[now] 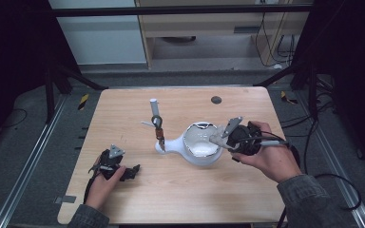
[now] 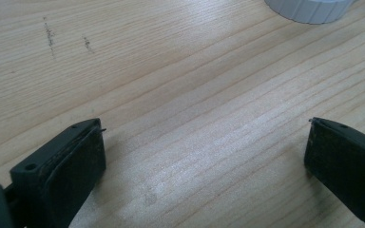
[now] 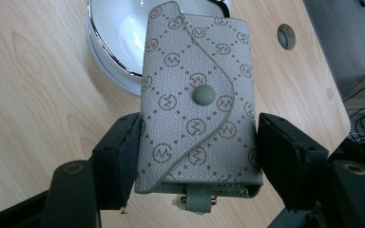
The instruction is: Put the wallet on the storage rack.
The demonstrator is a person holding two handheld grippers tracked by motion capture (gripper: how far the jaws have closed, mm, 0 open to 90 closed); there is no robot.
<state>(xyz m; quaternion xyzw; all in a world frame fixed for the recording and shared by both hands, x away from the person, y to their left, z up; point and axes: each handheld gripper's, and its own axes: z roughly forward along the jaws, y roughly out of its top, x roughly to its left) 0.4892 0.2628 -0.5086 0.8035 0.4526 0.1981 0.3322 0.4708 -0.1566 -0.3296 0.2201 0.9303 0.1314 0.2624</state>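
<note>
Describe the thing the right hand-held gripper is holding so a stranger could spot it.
On the wooden table, look above the white bowl. The right hand-held gripper clamps a small grey-green key pouch, unlike anything nearby with its diamond monogram print and round snap button.

The left tongs (image 1: 134,170) rest low with jaws spread wide, while the right tongs (image 1: 217,138), raised, are clamped tight.

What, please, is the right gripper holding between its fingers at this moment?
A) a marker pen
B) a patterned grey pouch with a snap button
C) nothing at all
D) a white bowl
B: in the right gripper view the right gripper has both fingers pressed against the sides of the pouch, whose flap closes with a round snap, held above the bowl.
</note>
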